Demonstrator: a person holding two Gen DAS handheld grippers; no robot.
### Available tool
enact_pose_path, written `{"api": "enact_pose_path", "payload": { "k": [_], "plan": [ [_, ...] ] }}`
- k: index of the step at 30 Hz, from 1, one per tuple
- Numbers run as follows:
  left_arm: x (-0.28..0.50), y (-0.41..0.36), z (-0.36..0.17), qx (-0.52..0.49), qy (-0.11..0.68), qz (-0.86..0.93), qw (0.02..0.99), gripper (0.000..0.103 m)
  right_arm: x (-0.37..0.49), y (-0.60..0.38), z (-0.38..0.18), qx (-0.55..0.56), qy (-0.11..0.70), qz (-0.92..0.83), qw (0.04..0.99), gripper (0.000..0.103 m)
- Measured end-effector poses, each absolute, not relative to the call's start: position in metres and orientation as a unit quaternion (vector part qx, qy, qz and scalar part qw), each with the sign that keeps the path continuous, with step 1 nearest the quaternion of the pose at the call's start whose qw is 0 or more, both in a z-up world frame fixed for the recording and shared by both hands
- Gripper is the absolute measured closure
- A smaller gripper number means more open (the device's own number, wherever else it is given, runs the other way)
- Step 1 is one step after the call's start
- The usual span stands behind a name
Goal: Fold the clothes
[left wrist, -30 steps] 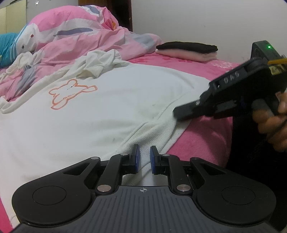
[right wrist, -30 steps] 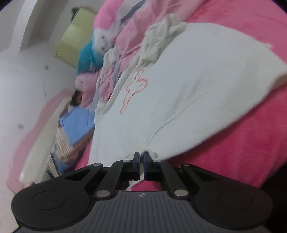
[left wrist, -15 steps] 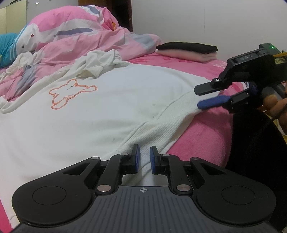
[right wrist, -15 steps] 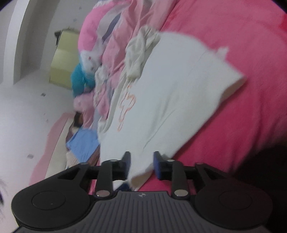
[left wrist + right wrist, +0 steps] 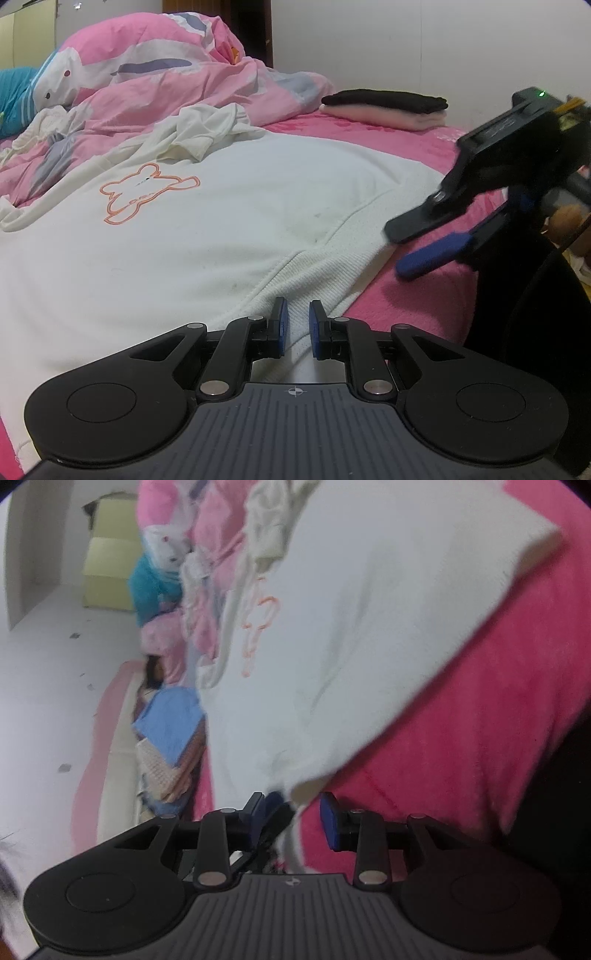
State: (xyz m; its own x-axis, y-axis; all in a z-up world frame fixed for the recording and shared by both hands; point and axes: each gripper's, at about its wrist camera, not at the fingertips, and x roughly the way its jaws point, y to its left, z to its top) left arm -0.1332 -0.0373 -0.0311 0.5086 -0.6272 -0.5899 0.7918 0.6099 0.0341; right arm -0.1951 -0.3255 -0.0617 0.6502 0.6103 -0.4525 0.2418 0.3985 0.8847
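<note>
While the left tool [image 5: 295, 328] pinches the white sweatshirt's [image 5: 229, 221] hem, the right tool [image 5: 417, 245] gapes beside it

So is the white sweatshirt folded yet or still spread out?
Spread out: the white sweatshirt lies flat across the pink bed, bear print facing up, no fold visible.

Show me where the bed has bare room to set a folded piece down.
Bare pink bedsheet lies free between the white sweatshirt's ribbed hem and the bed's near edge, below the right gripper. A narrower strip lies before the folded clothes stack. The far-left side is crowded with the pink duvet.
</note>
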Motion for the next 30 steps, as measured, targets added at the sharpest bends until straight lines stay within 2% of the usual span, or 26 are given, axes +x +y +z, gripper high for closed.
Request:
{"api": "enact_pose_path", "payload": {
  "k": [4, 6, 14, 22, 30],
  "plan": [
    [-0.133, -0.037, -0.031, 0.150, 0.272, -0.415, 0.855, 0.090, -0.195, -0.335, -0.066, 0.551, 0.369, 0.089, 0.743, 0.078],
    [-0.133, -0.038, -0.031, 0.150, 0.272, -0.415, 0.855, 0.090, -0.198, -0.341, -0.064, 0.549, 0.356, 0.070, 0.753, 0.085],
    [-0.133, -0.036, -0.031, 0.151, 0.271, -0.416, 0.855, 0.090, -0.204, -0.359, -0.061, 0.546, 0.323, 0.046, 0.772, 0.098],
    [-0.133, -0.037, -0.030, 0.155, 0.272, -0.415, 0.854, 0.090, -0.185, -0.360, -0.041, 0.501, 0.329, 0.073, 0.797, 0.099],
    [-0.134, -0.037, -0.030, 0.156, 0.272, -0.415, 0.854, 0.090, -0.214, -0.375, -0.042, 0.506, 0.339, 0.050, 0.791, 0.099]
  ]
}}
